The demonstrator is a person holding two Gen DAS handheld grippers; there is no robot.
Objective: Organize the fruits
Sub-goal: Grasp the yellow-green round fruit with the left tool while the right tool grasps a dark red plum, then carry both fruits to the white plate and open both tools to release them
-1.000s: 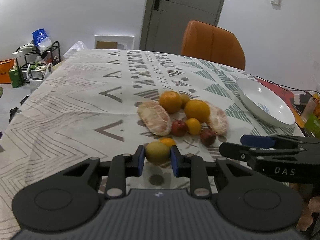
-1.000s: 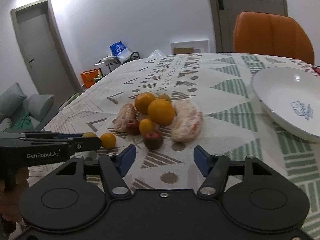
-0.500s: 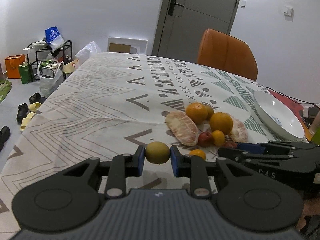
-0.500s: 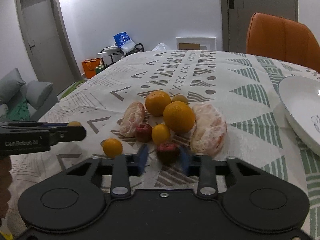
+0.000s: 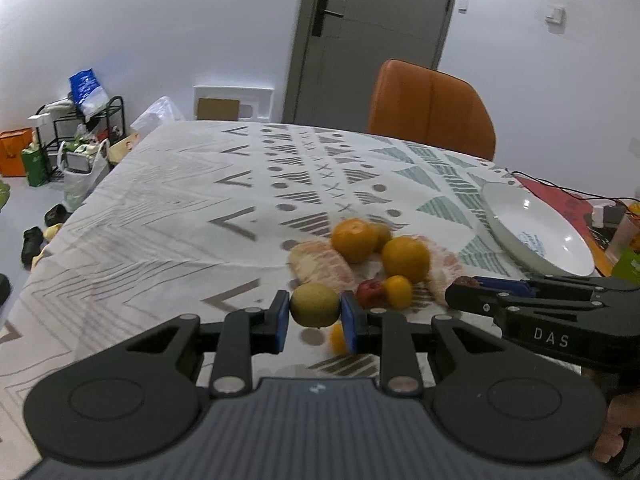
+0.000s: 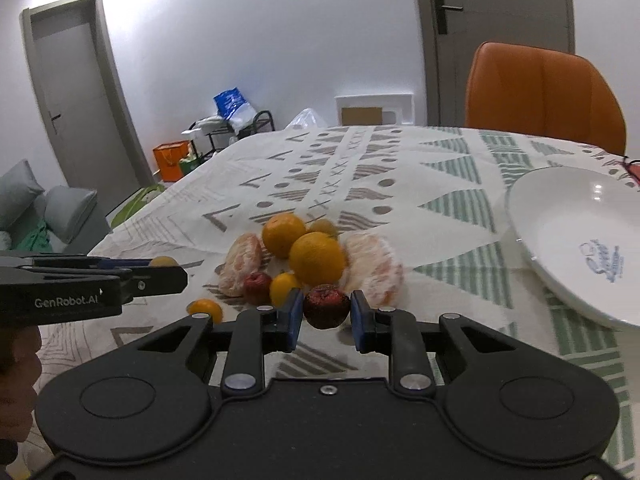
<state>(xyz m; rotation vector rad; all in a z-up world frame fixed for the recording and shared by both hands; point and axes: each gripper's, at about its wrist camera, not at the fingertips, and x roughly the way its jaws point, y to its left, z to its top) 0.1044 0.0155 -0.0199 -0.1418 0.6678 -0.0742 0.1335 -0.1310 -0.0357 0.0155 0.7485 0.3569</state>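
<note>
My left gripper point(image 5: 315, 316) is shut on a yellow-green round fruit point(image 5: 315, 311), held low over the patterned tablecloth point(image 5: 180, 216) just in front of the fruit pile. My right gripper point(image 6: 325, 314) is shut on a dark red fruit point(image 6: 326, 306) at the near edge of the pile. The pile holds two oranges point(image 6: 317, 258), two peeled citrus pieces point(image 6: 374, 270), a small red fruit point(image 6: 258, 286) and a small yellow one point(image 6: 283, 288). A small orange fruit point(image 6: 206, 309) lies apart at the left. The white plate point(image 6: 560, 220) sits empty at the right.
An orange chair point(image 5: 432, 112) stands behind the far table edge. Cables and small items point(image 5: 604, 216) lie beyond the plate. A rack with bags point(image 5: 76, 136) and shoes are on the floor to the left. A hand point(image 6: 16, 392) holds the left gripper.
My right gripper moved in from open and shut on the dark red fruit. My left gripper kept its fruit and shifted a little nearer the pile.
</note>
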